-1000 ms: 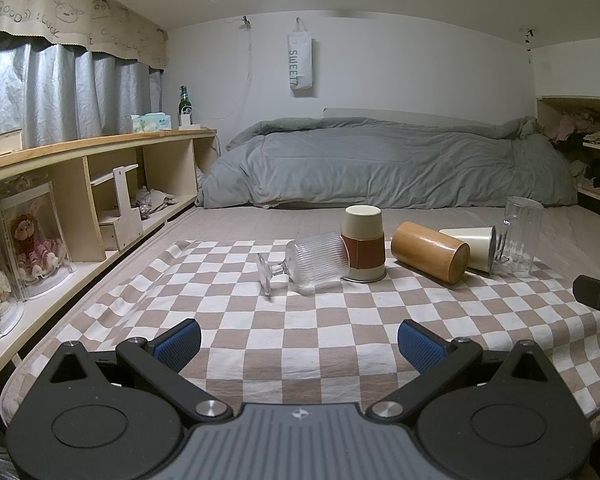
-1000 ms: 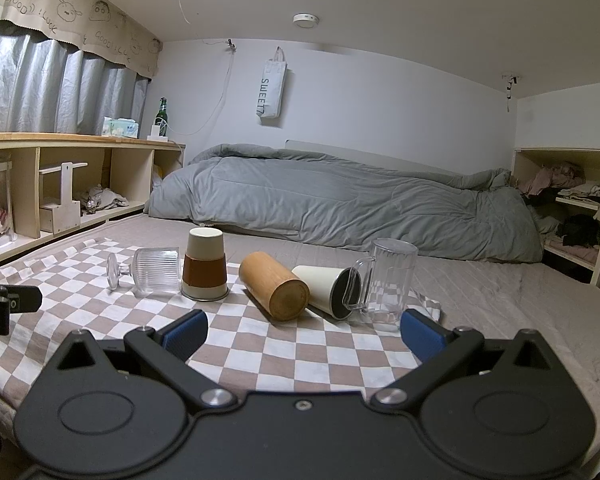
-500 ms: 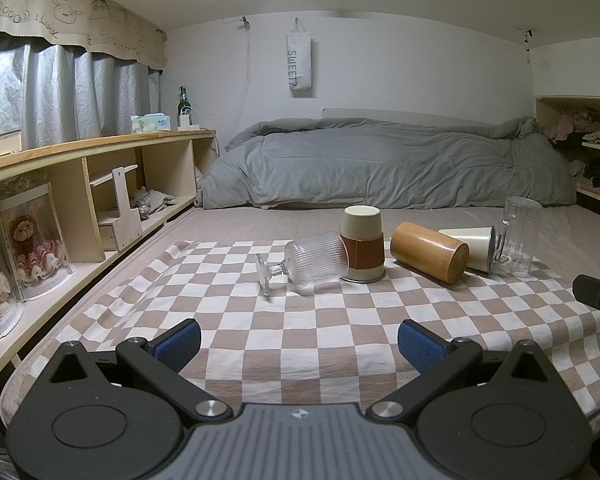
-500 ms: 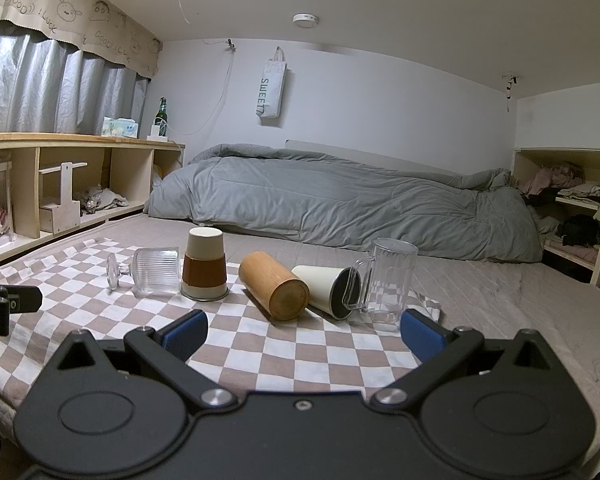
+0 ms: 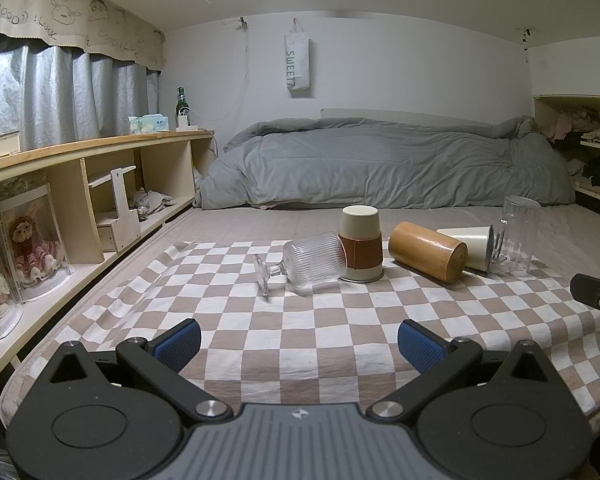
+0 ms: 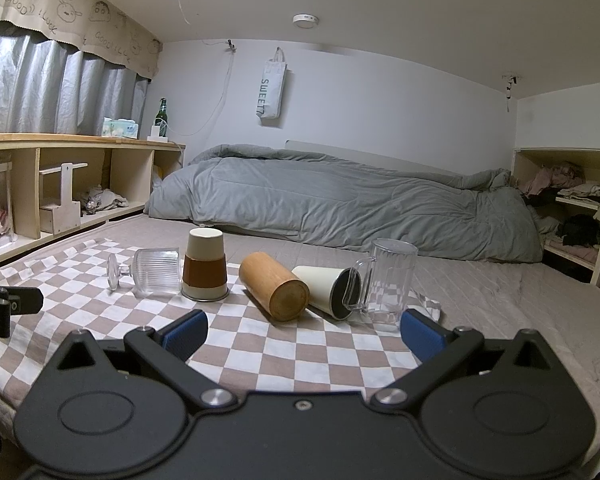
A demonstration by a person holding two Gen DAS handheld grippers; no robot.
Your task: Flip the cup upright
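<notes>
Several cups sit in a row on a checkered cloth. A ribbed glass goblet lies on its side. A cream and brown cup stands upside down. A wooden cup and a cream cup lie on their sides. A clear glass mug stands upright. My left gripper is open and empty, short of the goblet. My right gripper is open and empty, short of the wooden cup.
The cloth lies on a mattress with a grey duvet heaped behind the cups. A wooden shelf unit with boxed dolls runs along the left. Open shelves with clothes stand at the right.
</notes>
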